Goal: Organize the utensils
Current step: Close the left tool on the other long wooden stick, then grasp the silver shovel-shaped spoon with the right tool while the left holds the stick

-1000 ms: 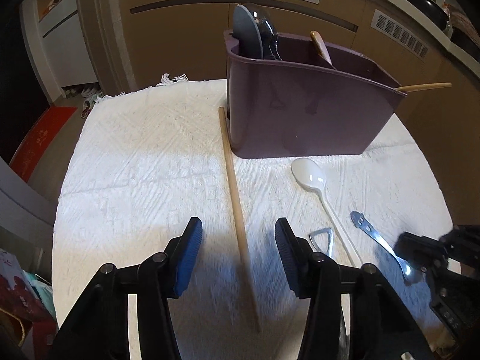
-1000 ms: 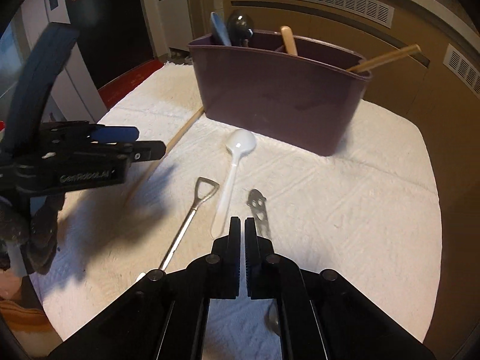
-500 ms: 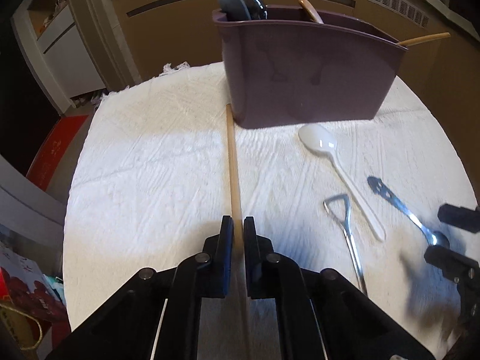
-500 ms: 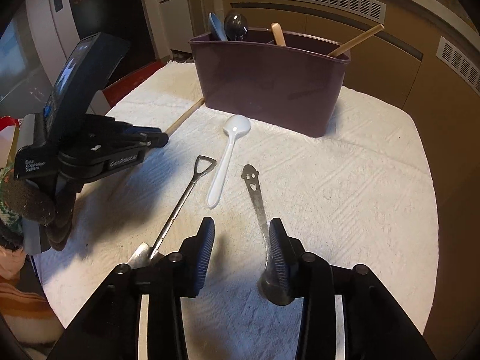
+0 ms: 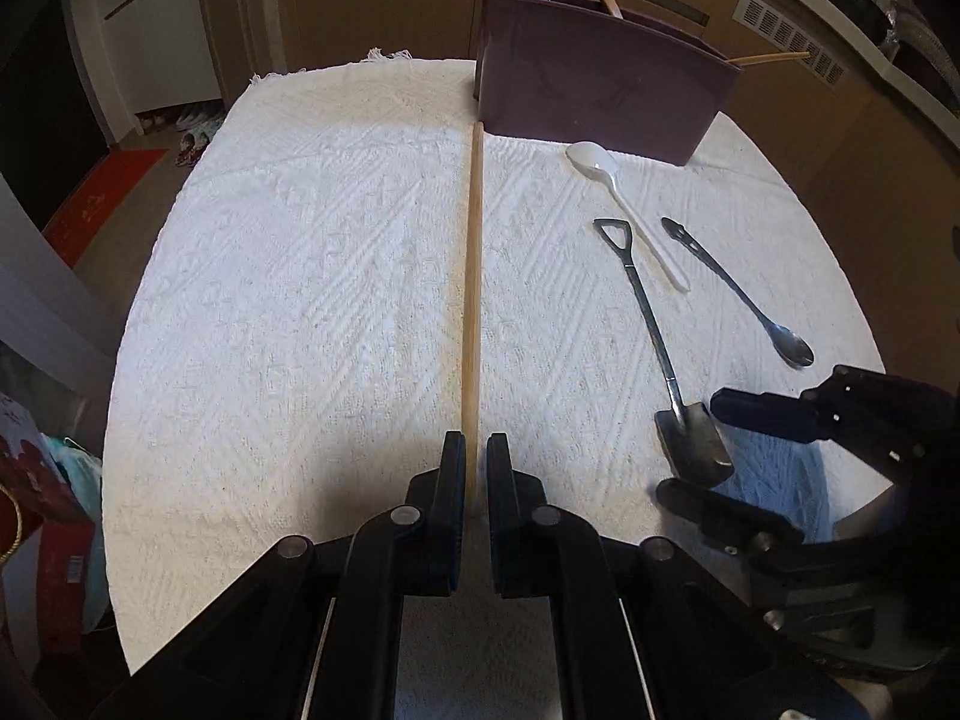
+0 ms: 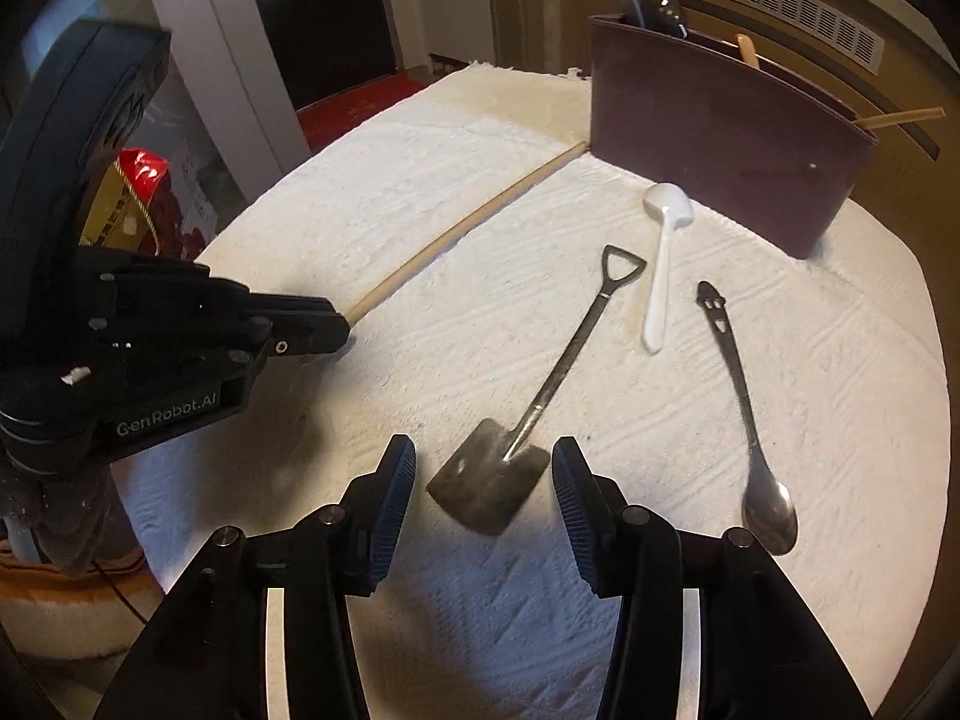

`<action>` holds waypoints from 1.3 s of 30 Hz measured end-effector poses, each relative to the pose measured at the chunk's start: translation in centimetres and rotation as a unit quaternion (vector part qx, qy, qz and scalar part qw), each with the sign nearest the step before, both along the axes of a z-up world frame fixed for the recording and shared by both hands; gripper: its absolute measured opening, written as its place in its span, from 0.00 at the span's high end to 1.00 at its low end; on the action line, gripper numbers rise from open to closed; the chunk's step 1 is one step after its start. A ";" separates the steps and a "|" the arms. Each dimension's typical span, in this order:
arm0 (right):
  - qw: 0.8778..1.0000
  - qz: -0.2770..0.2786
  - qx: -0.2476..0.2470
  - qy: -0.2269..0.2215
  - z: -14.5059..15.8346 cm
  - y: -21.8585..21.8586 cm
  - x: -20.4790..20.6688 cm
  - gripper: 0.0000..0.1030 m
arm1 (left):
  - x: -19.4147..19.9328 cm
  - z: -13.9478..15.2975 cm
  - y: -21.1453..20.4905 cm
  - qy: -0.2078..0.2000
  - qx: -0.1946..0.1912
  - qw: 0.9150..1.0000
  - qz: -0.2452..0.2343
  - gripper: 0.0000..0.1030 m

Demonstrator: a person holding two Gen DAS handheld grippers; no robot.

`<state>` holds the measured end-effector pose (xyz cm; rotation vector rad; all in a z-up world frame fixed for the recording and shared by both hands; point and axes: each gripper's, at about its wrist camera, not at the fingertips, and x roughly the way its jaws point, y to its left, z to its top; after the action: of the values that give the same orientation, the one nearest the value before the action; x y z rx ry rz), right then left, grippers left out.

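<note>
My left gripper (image 5: 475, 450) is shut on the near end of a long wooden stick (image 5: 472, 276) that lies on the white cloth and points at the purple utensil caddy (image 5: 600, 96). My right gripper (image 6: 483, 474) is open, its jaws on either side of the blade of a metal shovel-shaped spoon (image 6: 540, 396). A white plastic spoon (image 6: 663, 252) and a metal spoon with a smiley-face handle (image 6: 744, 408) lie to the right of it. The caddy (image 6: 714, 126) holds several utensils.
A white textured cloth (image 5: 300, 300) covers the round table. Brown cabinets with vents stand behind the caddy. Red bags (image 6: 138, 192) sit on the floor left of the table.
My left gripper closed on the stick's near end and drew back. My right gripper opened and shifted left from the smiley spoon to straddle the shovel spoon's blade.
</note>
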<state>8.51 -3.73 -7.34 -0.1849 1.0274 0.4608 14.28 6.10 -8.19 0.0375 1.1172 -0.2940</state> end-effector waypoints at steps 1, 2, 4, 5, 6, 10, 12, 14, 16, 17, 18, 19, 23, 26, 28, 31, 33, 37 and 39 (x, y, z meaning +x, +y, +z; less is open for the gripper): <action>1.000 0.002 -0.010 0.000 -0.3 0.4 -0.3 0.53 | 0.1 0.1 0.1 0.001 -0.003 1.000 0.003 0.94; 1.000 0.002 -0.018 -0.002 -0.5 0.5 -0.4 0.53 | 0.3 0.2 0.3 0.002 -0.006 1.000 0.007 0.94; 0.999 0.005 -0.032 -0.004 -0.6 0.4 -0.8 0.53 | 0.5 0.4 0.6 0.003 -0.011 1.000 0.015 0.92; 0.999 0.002 -0.036 -0.007 -0.5 0.0 -0.9 0.54 | 0.6 0.4 0.7 0.002 -0.013 1.000 0.018 0.88; 0.999 -0.004 -0.037 -0.008 -0.5 -0.5 -0.8 0.54 | 0.7 0.5 0.8 0.001 -0.015 1.000 0.019 0.85; 0.997 -0.052 -0.058 -0.018 -0.2 -4.0 0.1 0.54 | 0.7 0.7 1.0 -0.004 -0.023 0.999 0.022 0.77; 0.995 -0.077 -0.060 -0.018 0.0 -5.7 0.4 0.54 | 0.7 0.7 1.0 -0.004 -0.025 0.999 0.023 0.75; 0.995 -0.089 -0.047 -0.015 0.3 -6.9 0.6 0.54 | 0.8 0.5 0.8 -0.003 -0.023 1.000 0.021 0.68; 0.996 -0.083 -0.015 -0.010 0.8 -7.4 0.6 0.53 | 0.9 0.4 0.7 -0.004 -0.022 1.000 0.021 0.64; 0.997 -0.078 -0.005 -0.013 1.0 -7.2 0.6 0.53 | 0.9 0.3 0.6 -0.003 -0.022 1.000 0.020 0.64; 0.997 -0.071 0.002 -0.018 1.2 -6.8 0.6 0.53 | 0.9 0.3 0.6 -0.003 -0.022 1.000 0.019 0.64; 0.998 -0.064 0.004 -0.022 1.3 -6.3 0.7 0.53 | 0.9 0.3 0.5 -0.004 -0.022 1.000 0.019 0.63; 0.998 -0.051 -0.009 -0.022 0.2 -4.8 1.9 0.53 | 0.8 0.5 0.8 -0.006 -0.023 1.000 0.019 0.62; 0.998 -0.052 -0.020 -0.016 -1.1 -4.7 2.7 0.53 | 1.0 0.5 1.1 -0.005 -0.023 0.999 0.023 0.62; 0.998 -0.045 -0.033 -0.026 -1.1 -4.5 2.6 0.64 | 1.4 0.4 1.1 -0.003 -0.023 0.999 0.025 0.62; 0.998 -0.038 -0.041 -0.026 -0.9 -4.8 2.6 0.67 | 2.7 0.7 0.6 -0.006 -0.025 1.000 0.013 0.62; 0.998 -0.044 -0.043 -0.028 -0.7 -5.4 2.3 0.67 | 4.3 1.1 -0.1 -0.016 -0.025 1.000 0.002 0.62; 0.997 -0.071 -0.032 -0.029 -0.4 -7.2 2.2 0.67 | 7.8 1.4 -1.5 -0.024 -0.024 0.999 -0.014 0.62; 0.995 -0.085 -0.030 -0.030 -0.4 -8.1 2.0 0.67 | 9.7 1.1 -2.4 -0.025 -0.010 0.999 -0.018 0.62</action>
<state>10.51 -11.79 -7.76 -0.1627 0.9890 0.2674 23.93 3.69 -7.11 0.0471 1.0652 -0.3337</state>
